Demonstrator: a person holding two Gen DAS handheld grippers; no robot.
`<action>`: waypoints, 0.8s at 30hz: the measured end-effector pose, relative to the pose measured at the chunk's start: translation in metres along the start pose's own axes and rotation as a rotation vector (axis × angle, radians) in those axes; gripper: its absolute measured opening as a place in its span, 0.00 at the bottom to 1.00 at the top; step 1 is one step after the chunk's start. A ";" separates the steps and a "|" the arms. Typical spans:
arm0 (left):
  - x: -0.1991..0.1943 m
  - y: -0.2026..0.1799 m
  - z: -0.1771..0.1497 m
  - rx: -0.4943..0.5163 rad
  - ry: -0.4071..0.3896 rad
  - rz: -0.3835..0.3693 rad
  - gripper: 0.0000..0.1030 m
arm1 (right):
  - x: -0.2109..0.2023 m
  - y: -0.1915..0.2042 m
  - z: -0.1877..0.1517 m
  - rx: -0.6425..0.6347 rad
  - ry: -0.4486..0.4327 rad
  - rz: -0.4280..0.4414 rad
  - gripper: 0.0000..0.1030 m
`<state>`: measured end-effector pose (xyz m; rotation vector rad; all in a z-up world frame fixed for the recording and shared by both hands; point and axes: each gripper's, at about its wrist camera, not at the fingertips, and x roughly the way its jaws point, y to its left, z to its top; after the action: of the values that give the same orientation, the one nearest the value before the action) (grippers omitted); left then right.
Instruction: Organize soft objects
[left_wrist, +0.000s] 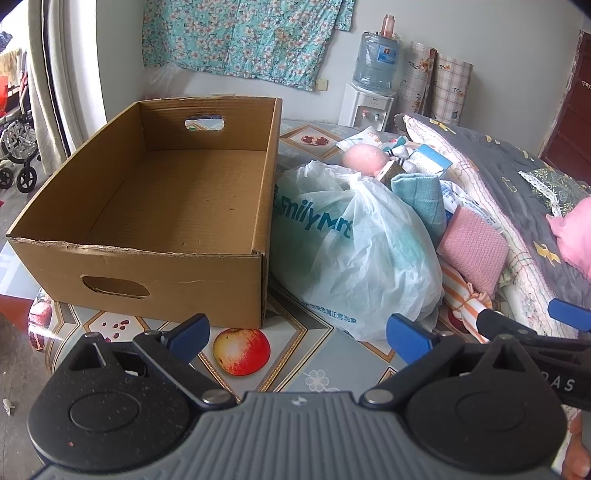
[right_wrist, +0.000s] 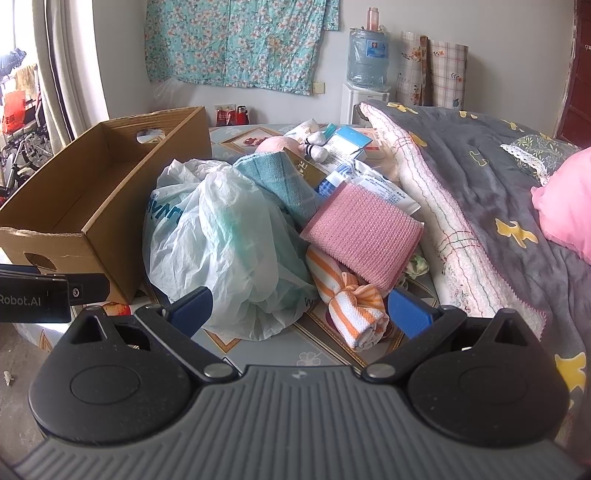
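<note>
From my right claw, the cardboard box (right_wrist: 92, 206) sits at ten o'clock, the plastic bag (right_wrist: 221, 251) at twelve just beside it, the folded cloths (right_wrist: 364, 234) at one, against the quilt (right_wrist: 480, 206).

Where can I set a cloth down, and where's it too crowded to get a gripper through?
The cardboard box is bare inside. Bare table shows between the open left gripper and the plastic bag. Right of the bag it is crowded: pink cloth, striped towel, and teal cloth are packed against the quilt.

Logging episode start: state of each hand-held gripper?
Left hand-held gripper: open, holding nothing.
Right hand-held gripper: open, holding nothing.
</note>
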<state>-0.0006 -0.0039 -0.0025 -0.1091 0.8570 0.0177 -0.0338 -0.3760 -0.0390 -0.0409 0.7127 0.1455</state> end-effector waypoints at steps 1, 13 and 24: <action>0.000 0.000 0.000 0.001 0.000 0.000 0.99 | 0.000 0.000 0.000 0.001 0.000 0.002 0.99; 0.002 0.002 -0.001 -0.001 0.003 0.001 0.99 | 0.001 0.001 0.000 0.002 0.003 0.005 0.99; 0.003 0.003 -0.001 -0.001 0.004 0.001 0.99 | 0.002 0.003 0.002 -0.001 0.005 0.009 0.99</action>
<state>0.0002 -0.0010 -0.0056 -0.1098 0.8614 0.0195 -0.0311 -0.3726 -0.0392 -0.0391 0.7176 0.1550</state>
